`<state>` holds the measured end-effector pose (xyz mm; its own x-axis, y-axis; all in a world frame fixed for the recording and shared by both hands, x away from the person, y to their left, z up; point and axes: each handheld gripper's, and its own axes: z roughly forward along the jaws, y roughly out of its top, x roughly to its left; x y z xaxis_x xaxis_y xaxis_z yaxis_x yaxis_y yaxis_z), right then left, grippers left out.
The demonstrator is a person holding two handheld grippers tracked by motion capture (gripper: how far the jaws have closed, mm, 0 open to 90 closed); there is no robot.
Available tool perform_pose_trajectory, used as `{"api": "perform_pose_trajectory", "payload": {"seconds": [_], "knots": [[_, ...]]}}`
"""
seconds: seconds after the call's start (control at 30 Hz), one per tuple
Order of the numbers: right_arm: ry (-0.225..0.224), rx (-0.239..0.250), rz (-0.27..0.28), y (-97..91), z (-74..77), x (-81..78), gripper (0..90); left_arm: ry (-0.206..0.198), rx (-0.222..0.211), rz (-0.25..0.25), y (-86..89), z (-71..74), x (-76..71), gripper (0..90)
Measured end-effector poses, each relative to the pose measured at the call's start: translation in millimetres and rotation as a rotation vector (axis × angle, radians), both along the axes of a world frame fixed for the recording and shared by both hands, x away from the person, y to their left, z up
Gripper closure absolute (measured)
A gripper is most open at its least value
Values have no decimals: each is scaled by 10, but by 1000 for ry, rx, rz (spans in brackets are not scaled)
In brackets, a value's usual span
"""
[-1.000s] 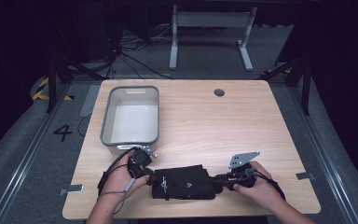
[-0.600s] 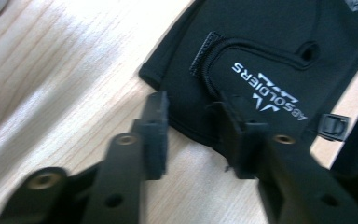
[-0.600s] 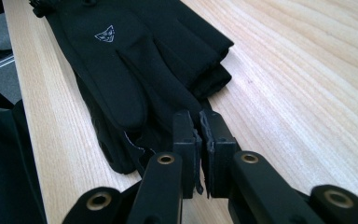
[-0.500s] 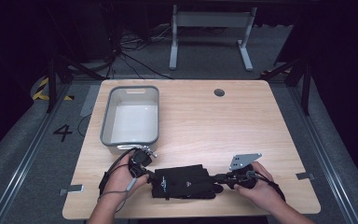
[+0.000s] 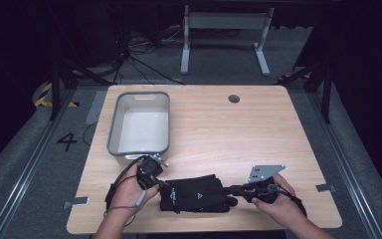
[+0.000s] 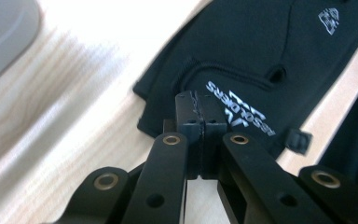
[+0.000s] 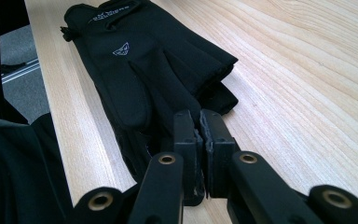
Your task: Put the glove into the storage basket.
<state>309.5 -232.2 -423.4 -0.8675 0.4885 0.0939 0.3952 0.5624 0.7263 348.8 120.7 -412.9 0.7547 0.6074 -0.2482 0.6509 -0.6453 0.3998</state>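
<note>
High view: a black glove (image 5: 195,194) is lying flat near the bench's (image 5: 219,124) front edge, a little left of the middle, with its fingers pointing right. The left gripper (image 5: 158,182) is sitting at the glove's cuff end, held by the left hand (image 5: 132,188), while the right gripper (image 5: 231,190) is reaching in from the right to the glove's fingertips, held by the right hand (image 5: 273,196). A grey bin (image 5: 140,124) is standing behind the left gripper, toward the bench's back left corner.

Left gripper view: the 2 jaws are sitting pressed together, with their tips lying over the glove's cuff edge beside the white lettering. Whether any fabric is caught between them, I cannot tell. The glove (image 6: 270,60) is spreading away up and to the right of the tips.

Right gripper view: the 2 jaws are standing almost together, with a thin gap between the pads. The glove's (image 7: 140,60) fingertips are lying right at the jaw tips, partly hidden behind them; whether the jaws are pinching fabric, I cannot tell. The rest of the glove is stretching away along the bench's front edge.
</note>
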Motion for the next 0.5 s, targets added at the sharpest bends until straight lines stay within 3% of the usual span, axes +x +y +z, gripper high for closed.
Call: {"api": "perform_pose_trajectory", "payload": {"seconds": [0.17, 0.23, 0.3, 0.5], "knots": [[-2, -7, -1, 3, -9, -4, 864, 48, -20, -3, 45, 54, -49, 898], [-4, -6, 1, 2, -7, -5, 864, 87, -21, -21, 34, 58, -79, 890], [-4, -6, 3, 1, -8, -5, 864, 115, 1, -40, -3, 34, -98, 842], [-10, -8, 6, 0, -3, -12, 863, 148, 58, -71, -78, -28, -122, 675]]}}
